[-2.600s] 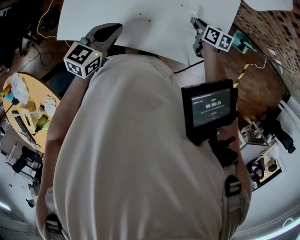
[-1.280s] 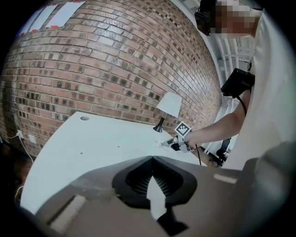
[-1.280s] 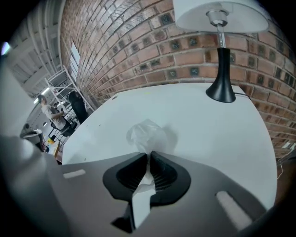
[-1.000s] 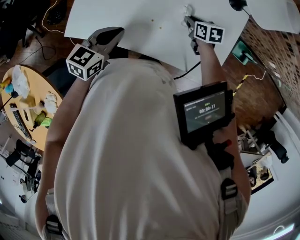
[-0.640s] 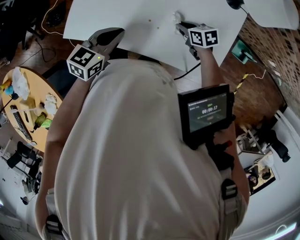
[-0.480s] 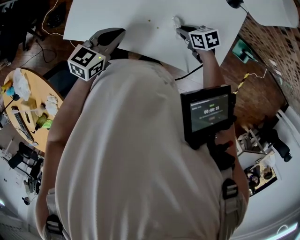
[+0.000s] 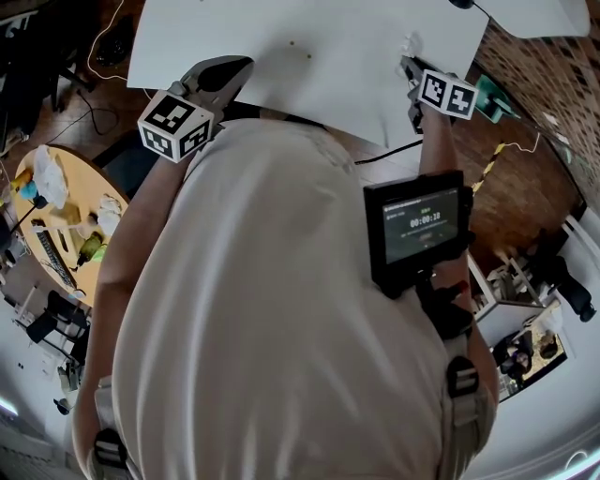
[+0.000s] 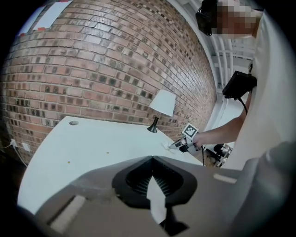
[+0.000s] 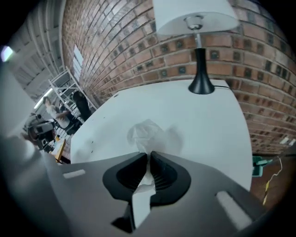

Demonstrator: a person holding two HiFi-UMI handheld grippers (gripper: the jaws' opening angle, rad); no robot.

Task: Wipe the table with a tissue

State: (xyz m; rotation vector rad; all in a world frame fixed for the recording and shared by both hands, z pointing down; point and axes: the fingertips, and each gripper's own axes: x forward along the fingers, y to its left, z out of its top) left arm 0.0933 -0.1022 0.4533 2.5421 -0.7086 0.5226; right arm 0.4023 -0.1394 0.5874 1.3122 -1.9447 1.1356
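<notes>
R claw (image 7: 409,64) had swung back rightward across the white rectangular table (image 7: 281,28) vs. half a sec earlier. Its jaws were clenched on the crumpled white paper tissue (image 9: 147,134), which bulged just ahead of the tips, on the tabletop. Prob. another wipe stroke, so task under way. L claw (image 8: 152,159) was closed on nothing, well apart at the near edge. No containers near either claw. A black-stemmed white-shade lamp (image 9: 199,46) stood beyond the tissue.

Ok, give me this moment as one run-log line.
right gripper: shut on tissue | tissue: on white table, near lamp | left gripper: shut, empty
</notes>
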